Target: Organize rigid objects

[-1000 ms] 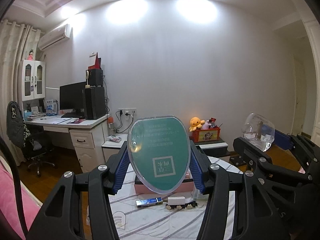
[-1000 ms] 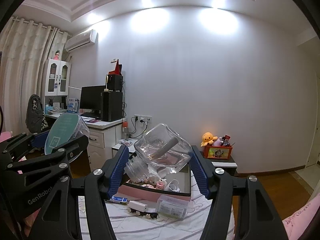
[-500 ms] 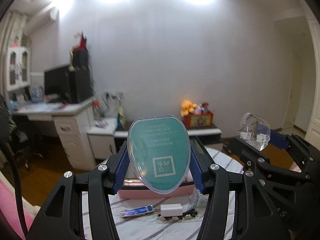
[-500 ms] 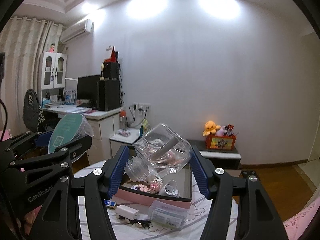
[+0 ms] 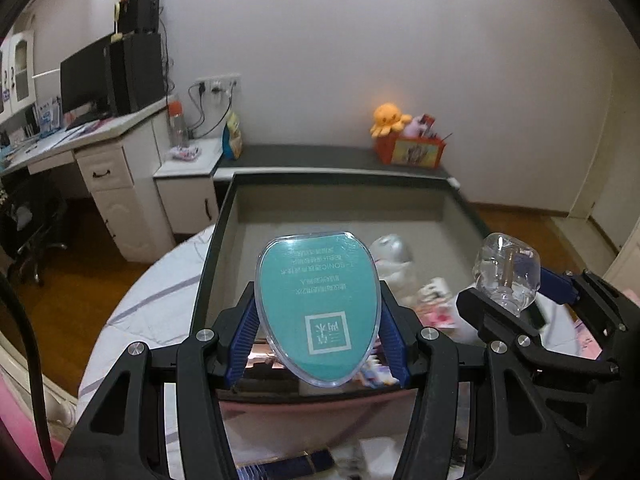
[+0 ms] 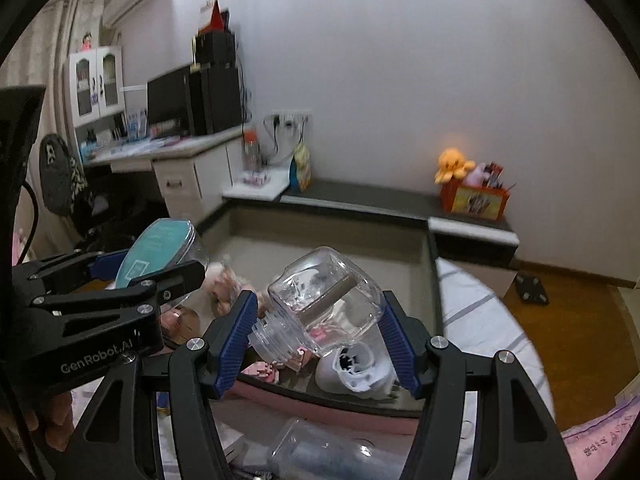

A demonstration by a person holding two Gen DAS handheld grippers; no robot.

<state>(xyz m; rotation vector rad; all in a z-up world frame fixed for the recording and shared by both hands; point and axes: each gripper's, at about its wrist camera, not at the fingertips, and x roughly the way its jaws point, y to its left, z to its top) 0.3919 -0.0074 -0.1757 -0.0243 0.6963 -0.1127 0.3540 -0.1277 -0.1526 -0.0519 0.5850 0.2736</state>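
Clear plastic jar (image 6: 326, 304) clamped askew in right tool (image 6: 316, 330); left tool (image 5: 316, 334) clamps teal-lidded tub (image 5: 318, 308). Jar may slip, striking toys in box (image 5: 344, 178) below.

The right gripper (image 6: 316, 328) clamps a clear jar (image 6: 326, 300), tilted with its mouth down-left, above the box (image 6: 434, 280). At left, the left gripper (image 6: 132, 276) grips a teal-labelled case (image 6: 160, 246). A white toy (image 6: 356, 368) lies in the box.
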